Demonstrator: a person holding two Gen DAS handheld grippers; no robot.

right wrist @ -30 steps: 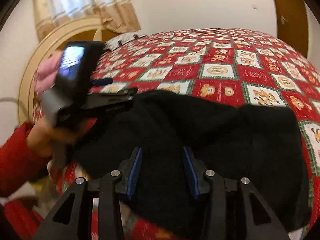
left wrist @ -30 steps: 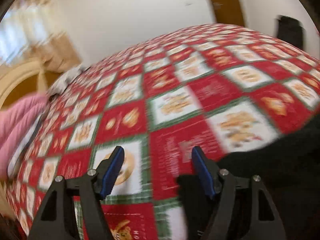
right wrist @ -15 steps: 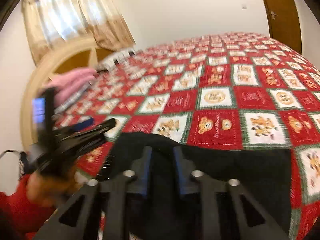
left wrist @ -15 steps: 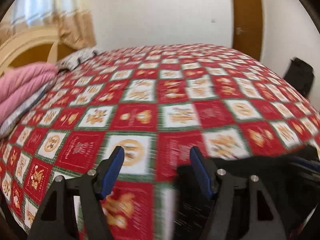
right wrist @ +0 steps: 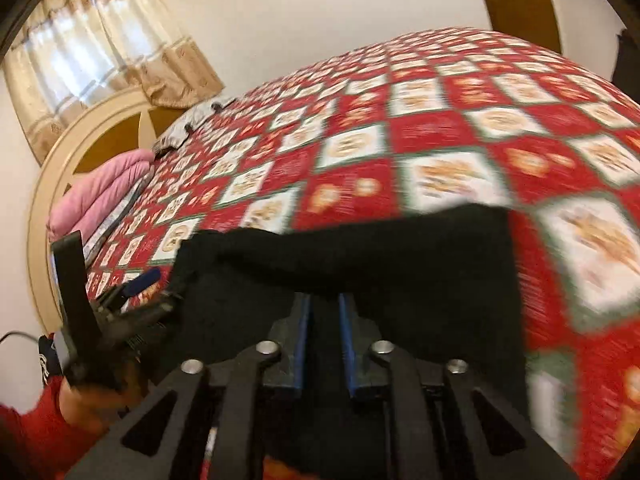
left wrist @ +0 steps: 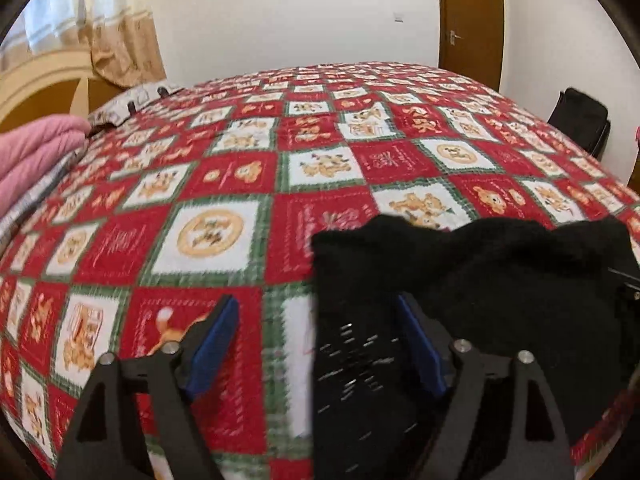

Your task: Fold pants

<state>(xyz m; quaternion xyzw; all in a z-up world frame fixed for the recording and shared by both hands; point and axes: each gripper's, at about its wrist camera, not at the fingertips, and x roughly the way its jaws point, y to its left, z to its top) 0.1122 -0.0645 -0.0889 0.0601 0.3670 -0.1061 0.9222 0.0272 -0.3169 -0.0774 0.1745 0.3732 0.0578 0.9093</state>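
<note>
Black pants (left wrist: 500, 280) lie bunched on the red, white and green patchwork bedspread (left wrist: 220, 232) near the bed's front edge. My left gripper (left wrist: 316, 304) straddles the pants' left edge. Its jaws are opening wide and the blue pads do not press the cloth. In the right wrist view the pants (right wrist: 400, 264) spread in front of my right gripper (right wrist: 325, 300), whose jaws are shut on a fold of the black cloth. The left gripper (right wrist: 136, 284) shows there at the pants' left corner, held by a hand in a red sleeve (right wrist: 40, 432).
A pink blanket (left wrist: 36, 152) and a grey pillow (left wrist: 132, 104) lie by the rounded headboard (right wrist: 60, 168) on the left. A curtained window (right wrist: 100, 40) is behind it. A brown door (left wrist: 468, 12) and a black bag (left wrist: 580, 120) stand past the bed's far right side.
The right gripper's jaws have closed from half open onto the black pants. The left gripper's jaws have spread wider, and more of the pants now lies between and beside them.
</note>
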